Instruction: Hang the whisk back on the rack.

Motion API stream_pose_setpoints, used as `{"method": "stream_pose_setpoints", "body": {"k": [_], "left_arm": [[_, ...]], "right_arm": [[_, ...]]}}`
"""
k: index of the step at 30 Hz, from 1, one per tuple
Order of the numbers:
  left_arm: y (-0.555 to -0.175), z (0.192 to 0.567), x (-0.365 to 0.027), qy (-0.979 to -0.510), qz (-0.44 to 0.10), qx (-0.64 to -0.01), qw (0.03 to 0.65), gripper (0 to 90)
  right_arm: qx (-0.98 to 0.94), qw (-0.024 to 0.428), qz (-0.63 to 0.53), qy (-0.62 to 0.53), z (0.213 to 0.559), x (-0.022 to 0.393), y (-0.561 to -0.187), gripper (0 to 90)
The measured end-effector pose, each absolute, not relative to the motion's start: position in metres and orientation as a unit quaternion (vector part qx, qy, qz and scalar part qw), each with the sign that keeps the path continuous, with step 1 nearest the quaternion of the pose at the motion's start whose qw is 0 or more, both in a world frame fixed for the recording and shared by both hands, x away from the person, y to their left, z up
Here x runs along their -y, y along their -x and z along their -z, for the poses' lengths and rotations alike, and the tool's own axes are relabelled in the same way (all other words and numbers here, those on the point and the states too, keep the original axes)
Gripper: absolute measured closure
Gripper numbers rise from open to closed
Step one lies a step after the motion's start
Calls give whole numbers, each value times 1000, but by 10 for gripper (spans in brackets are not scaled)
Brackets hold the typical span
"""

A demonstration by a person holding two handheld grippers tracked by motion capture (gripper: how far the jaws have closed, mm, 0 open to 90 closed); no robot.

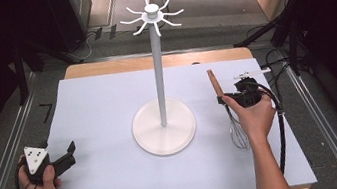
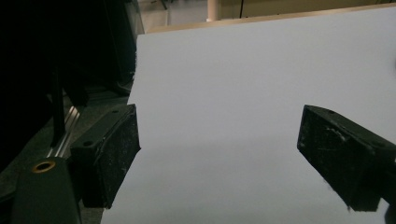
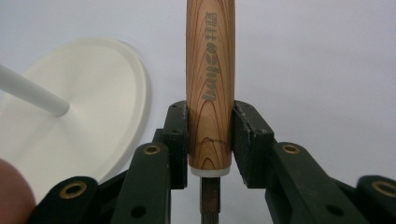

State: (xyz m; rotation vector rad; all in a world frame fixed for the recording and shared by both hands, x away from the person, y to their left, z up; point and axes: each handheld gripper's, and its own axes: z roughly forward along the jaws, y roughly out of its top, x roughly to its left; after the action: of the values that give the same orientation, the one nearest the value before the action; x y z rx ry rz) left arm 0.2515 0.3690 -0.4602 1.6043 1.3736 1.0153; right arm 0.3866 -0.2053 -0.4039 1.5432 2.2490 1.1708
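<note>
A whisk with a wooden handle (image 1: 215, 83) and wire head (image 1: 238, 133) is held at the right of the white stand (image 1: 164, 125). My right gripper (image 1: 225, 99) is shut on the handle's lower end; in the right gripper view the two pads clamp the wooden handle (image 3: 210, 84) from both sides, with my right gripper (image 3: 210, 140) over the table. The stand has a tall pole and a crown of hooks (image 1: 152, 17). My left gripper (image 1: 67, 157) rests at the table's left edge, its jaws wide apart over bare white sheet, as my left gripper (image 2: 217, 154) holds nothing.
A white sheet (image 1: 107, 103) covers the wooden table. The stand's round base (image 3: 93, 121) lies left of the held handle. A metal rail (image 1: 5, 164) runs along the left, another along the right. Dark tripod legs (image 1: 278, 32) stand at the back right.
</note>
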Motion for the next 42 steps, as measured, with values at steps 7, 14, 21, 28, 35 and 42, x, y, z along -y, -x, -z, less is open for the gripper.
{"method": "stream_pose_setpoints", "body": {"k": [7,14,21,28,35,42], "left_arm": [[-251,460,-369,-631,-399,-540,388,138],[-251,460,-369,-631,-399,-540,388,138],[-251,460,-369,-631,-399,-540,388,138],[-251,460,-369,-631,-398,-541,388,138],[-251,460,-369,-630,-398,-541,389,138],[-251,460,-369,-630,-397,-541,389,138]], "right_arm": [[-749,97,-431,-493,399,202,-378,702],[-733,101,-471,-480,395,202,-370,703],[-721,106,-507,-460,390,202,-363,703],[-707,124,-551,-425,379,200,-355,704],[-699,133,-579,-398,372,192,-349,704],[-691,146,-602,-372,362,182,-343,704]]}}
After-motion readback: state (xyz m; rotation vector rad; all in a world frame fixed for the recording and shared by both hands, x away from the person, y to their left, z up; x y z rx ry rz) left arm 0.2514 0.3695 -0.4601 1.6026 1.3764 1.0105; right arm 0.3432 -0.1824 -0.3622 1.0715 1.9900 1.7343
